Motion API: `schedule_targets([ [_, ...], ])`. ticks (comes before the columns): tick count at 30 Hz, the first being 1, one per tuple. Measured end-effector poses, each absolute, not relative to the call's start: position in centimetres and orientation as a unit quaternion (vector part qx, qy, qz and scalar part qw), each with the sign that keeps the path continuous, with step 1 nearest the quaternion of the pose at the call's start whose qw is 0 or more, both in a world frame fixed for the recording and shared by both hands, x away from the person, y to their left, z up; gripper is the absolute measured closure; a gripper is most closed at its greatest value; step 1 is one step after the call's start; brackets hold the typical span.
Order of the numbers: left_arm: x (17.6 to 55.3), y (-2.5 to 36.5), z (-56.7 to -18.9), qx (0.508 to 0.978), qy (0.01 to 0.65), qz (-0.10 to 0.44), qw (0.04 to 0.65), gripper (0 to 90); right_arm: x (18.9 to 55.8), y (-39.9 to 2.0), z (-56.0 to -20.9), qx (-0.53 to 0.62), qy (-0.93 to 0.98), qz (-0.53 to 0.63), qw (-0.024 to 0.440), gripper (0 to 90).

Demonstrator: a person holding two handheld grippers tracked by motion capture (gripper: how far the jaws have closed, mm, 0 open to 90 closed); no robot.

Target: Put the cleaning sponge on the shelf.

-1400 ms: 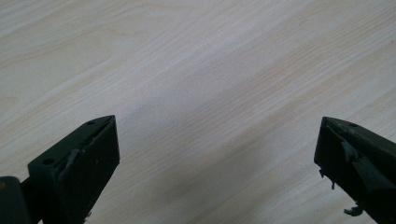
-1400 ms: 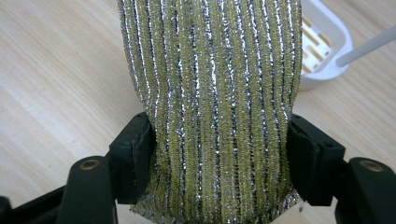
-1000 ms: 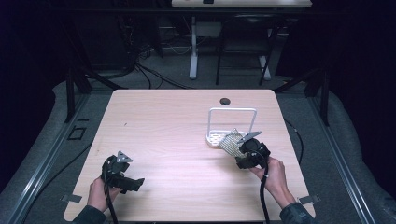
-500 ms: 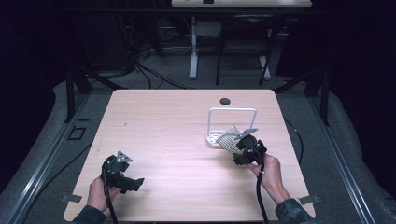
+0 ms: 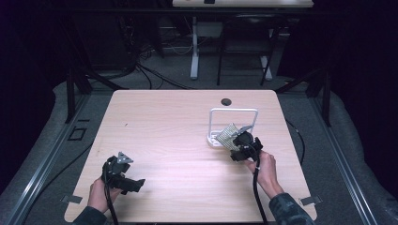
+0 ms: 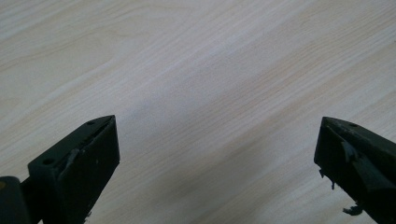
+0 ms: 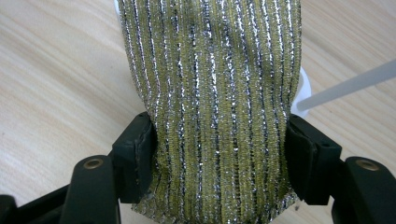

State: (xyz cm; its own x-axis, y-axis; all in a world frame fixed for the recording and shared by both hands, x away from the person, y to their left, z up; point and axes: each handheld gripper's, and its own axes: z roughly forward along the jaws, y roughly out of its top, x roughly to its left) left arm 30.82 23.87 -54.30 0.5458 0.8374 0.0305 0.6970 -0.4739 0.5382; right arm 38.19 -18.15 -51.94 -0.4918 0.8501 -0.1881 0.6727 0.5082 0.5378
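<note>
Jaws clamp striped sponge [image 7: 210, 93]; high view adds seemingly white rack [image 5: 233, 111].

A light wooden table [image 5: 178, 131] carries a white wire stand [image 5: 233, 112] at its right, with a dark round hole [image 5: 226, 101] near the far edge.

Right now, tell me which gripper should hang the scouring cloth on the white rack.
Right. The right gripper already clamps the scouring cloth beside the white rack; the left gripper sits open, far across the table.

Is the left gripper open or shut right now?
Open. The left gripper has its jaws standing wide apart over bare table, with nothing between them.
</note>
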Motion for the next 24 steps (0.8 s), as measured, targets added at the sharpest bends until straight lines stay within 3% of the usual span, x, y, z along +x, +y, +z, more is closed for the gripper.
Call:
schedule_targets([
  [24,30.8,23.8,-54.3,0.845,0.454,0.15,0.241,0.2,40.9,-16.6,-52.8,0.473,0.826,0.195,0.236,32.5],
])
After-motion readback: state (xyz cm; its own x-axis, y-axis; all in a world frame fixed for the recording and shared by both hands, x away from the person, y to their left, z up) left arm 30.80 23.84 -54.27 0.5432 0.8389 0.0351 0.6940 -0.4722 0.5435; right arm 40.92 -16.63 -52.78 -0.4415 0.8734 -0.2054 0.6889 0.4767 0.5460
